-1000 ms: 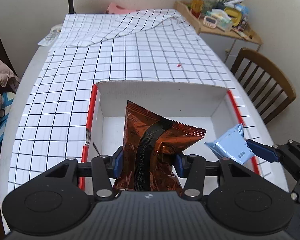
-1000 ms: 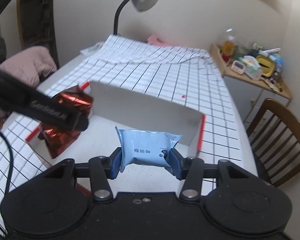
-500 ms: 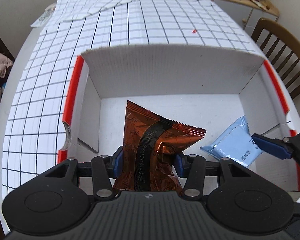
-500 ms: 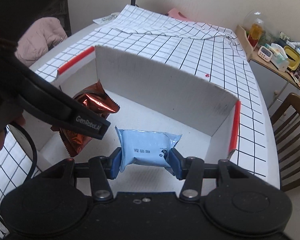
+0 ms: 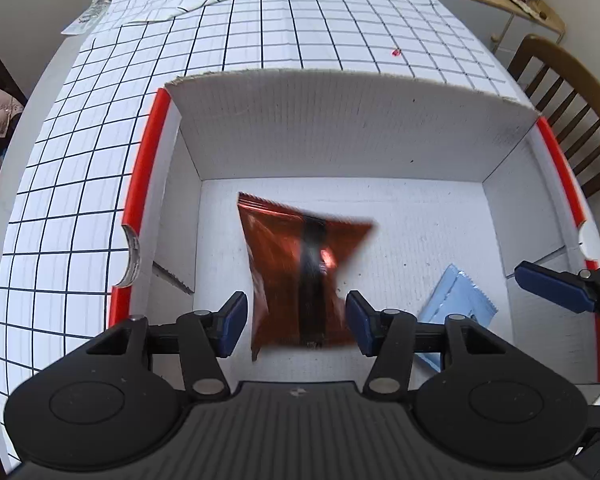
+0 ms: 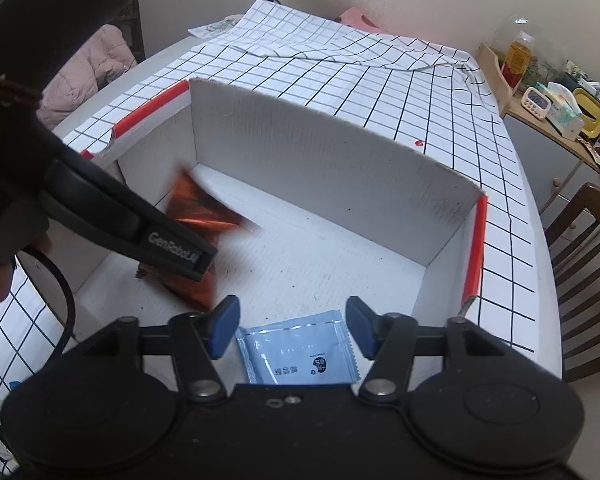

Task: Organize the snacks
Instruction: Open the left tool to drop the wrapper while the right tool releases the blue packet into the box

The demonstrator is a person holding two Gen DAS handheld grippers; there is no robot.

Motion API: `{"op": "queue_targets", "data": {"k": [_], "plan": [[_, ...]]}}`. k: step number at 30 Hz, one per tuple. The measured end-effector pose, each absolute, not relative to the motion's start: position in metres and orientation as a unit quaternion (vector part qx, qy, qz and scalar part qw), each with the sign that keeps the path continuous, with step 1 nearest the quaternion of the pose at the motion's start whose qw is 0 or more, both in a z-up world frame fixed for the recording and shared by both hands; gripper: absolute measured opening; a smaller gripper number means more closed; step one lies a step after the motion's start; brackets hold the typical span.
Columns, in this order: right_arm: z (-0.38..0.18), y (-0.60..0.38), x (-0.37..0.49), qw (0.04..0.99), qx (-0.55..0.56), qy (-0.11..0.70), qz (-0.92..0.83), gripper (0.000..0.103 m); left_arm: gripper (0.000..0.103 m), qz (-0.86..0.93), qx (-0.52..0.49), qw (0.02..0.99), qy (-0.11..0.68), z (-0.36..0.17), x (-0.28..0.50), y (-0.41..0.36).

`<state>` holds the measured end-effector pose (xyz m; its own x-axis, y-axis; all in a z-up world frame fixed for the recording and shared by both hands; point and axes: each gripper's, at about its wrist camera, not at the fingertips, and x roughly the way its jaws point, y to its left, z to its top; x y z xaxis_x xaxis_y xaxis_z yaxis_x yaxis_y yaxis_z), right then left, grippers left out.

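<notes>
Both grippers over white cardboard box (image 5: pixel 340 136), jaws just opening to drop snacks inside. Left gripper (image 5: pixel 296 322) released: red foil packet (image 5: pixel 284 260), blurred, falls clear of pads. Right gripper (image 6: pixel 292 326) released; blue packet (image 6: pixel 296 352) lies at 5 o'clock on box floor.

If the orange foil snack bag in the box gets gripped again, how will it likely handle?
The orange foil bag, blurred between the left gripper's just-opened jaws, looks light and probably floppy. Its glossy film may slip. It lies loose in the white box, so a push should slide it.
</notes>
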<state>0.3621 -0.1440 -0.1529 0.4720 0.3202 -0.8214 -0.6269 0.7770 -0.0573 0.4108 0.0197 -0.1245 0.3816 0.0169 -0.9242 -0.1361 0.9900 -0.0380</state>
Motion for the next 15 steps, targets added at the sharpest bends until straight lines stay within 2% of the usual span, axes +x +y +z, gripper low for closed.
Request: {"op": "queue_targets", "data": {"k": [8,10,15], "plan": [[-0.129,-0.151,0.349,0.851,-0.163,0.412,0.281,0.069,0.057,0.038,-0.065,0.844,0.531,-0.1,0.394,0.024],[-0.121,-0.152,0.344,0.856,-0.161,0.405,0.277,0.075,0.057,0.035,-0.068,0.848,0.525,-0.093,0.388,0.025],[-0.103,-0.156,0.329,0.864,-0.153,0.392,0.276,0.076,0.057,0.03,-0.064,0.859,0.506,-0.074,0.37,0.023]]}}
